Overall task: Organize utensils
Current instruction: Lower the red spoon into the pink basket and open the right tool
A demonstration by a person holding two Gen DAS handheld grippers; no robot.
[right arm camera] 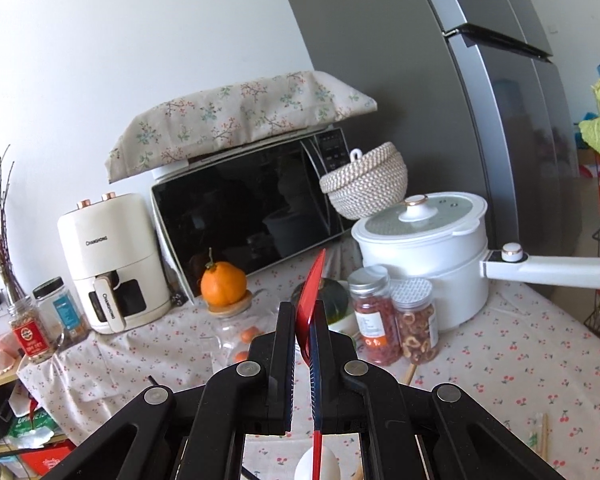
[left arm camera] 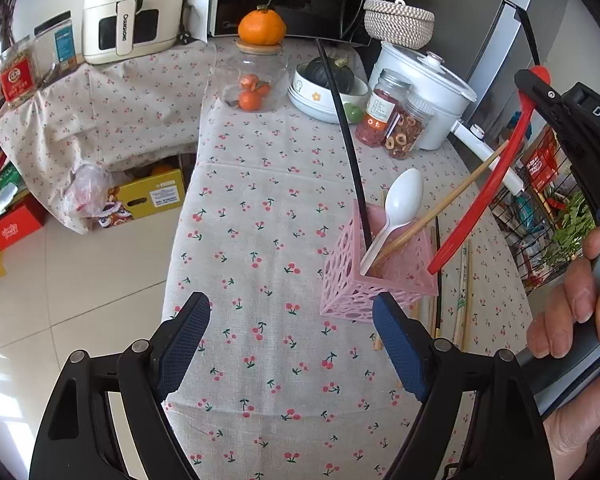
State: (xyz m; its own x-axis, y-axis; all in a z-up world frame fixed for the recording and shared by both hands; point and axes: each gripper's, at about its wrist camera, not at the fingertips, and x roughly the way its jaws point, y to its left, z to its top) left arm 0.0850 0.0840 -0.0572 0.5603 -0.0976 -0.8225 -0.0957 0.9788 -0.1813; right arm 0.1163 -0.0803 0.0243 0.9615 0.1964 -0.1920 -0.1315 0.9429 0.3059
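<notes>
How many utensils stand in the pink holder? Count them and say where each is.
3. In the pink perforated plastic holder: a black chopstick at its left, a white plastic spoon mid, a wooden chopstick leaning right. Shorter ones may be hidden.

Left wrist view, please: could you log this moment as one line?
left claw: open, empty | right claw: shut on red utensil | pink holder: white spoon, wooden chopstick, black chopstick

the utensil holder [left arm camera: 376, 276] is standing on the table [left arm camera: 260, 240] — spoon [left arm camera: 400, 204] and chopsticks [left arm camera: 440, 204] sitting in it, jars [left arm camera: 396, 120] behind it, loose chopsticks [left arm camera: 462, 296] lying right of it.
</notes>
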